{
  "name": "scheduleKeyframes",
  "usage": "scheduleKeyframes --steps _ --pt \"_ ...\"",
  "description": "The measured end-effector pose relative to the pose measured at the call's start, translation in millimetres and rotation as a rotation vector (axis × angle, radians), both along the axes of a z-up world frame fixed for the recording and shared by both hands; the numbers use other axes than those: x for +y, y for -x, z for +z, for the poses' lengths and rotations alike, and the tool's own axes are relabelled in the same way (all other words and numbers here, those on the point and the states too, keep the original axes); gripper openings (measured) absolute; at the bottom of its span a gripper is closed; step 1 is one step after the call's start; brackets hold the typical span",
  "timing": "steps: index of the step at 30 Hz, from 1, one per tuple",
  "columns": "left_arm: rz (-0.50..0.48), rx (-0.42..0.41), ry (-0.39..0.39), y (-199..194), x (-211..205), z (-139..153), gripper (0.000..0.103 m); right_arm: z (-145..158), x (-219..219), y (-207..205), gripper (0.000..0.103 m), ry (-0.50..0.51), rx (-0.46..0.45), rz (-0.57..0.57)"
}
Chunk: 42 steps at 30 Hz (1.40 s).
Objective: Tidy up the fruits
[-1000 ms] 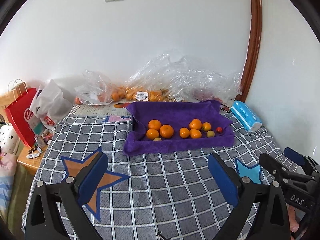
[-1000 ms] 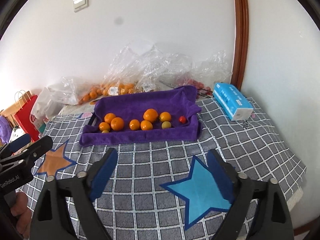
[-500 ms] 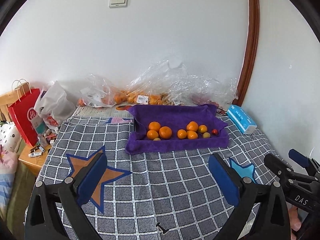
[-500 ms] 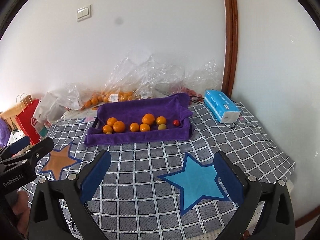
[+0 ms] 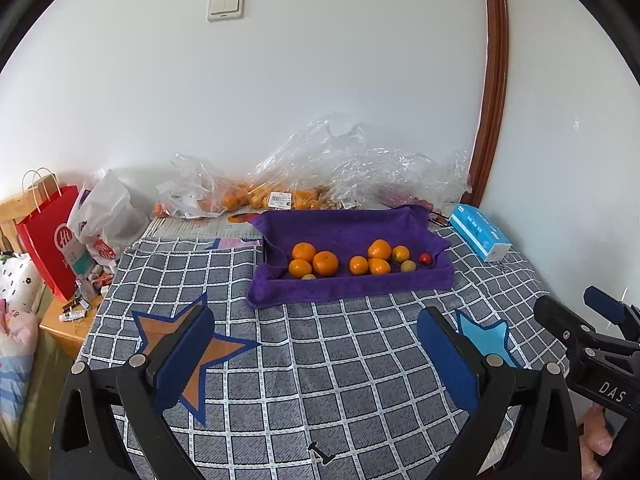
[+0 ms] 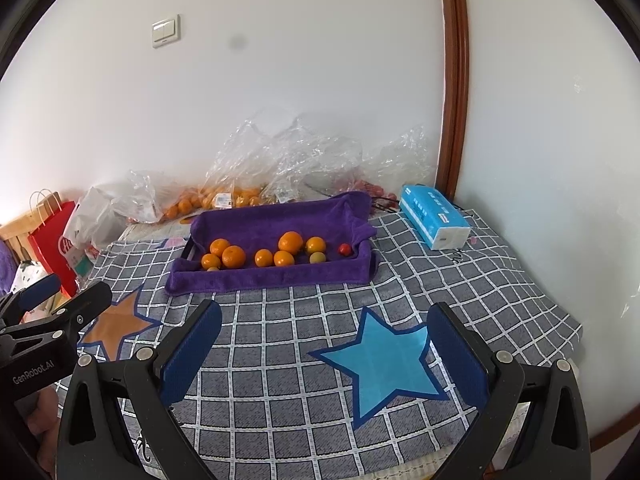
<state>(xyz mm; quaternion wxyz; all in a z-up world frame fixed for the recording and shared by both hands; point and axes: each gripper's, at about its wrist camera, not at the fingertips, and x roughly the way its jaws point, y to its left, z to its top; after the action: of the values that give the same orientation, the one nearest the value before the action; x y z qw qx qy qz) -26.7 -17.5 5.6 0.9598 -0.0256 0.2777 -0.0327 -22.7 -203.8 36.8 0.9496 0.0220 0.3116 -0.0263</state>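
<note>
A tray lined with a purple towel (image 5: pixel 352 288) (image 6: pixel 276 276) sits at the back of the table. In it lie several oranges (image 5: pixel 325 263) (image 6: pixel 233 256), two small yellow-green fruits (image 5: pixel 407 266) (image 6: pixel 317 258) and a small red tomato (image 5: pixel 425 258) (image 6: pixel 344 248). My left gripper (image 5: pixel 316 344) is open and empty, over the near part of the table. My right gripper (image 6: pixel 324 340) is open and empty, also well short of the tray. Each gripper shows at the edge of the other's view.
A grey checked cloth with an orange star (image 5: pixel 192 356) and a blue star (image 6: pixel 384 360) covers the table. Clear plastic bags with more oranges (image 5: pixel 240 200) lie against the wall. A blue tissue pack (image 6: pixel 434 216) is at the right. A red paper bag (image 5: pixel 52 244) stands left.
Both grippers have drawn back and risen, so the tray looks smaller and farther away. Both stay open and empty.
</note>
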Motion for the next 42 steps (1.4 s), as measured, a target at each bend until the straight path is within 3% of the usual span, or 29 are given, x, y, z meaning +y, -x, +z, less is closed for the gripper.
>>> scheduleKeyframes --steps 42 --pt "-0.004 -0.002 0.0 5.7 -0.8 5.0 0.102 0.9 -5.2 4.9 0.101 -0.005 -0.005 -0.011"
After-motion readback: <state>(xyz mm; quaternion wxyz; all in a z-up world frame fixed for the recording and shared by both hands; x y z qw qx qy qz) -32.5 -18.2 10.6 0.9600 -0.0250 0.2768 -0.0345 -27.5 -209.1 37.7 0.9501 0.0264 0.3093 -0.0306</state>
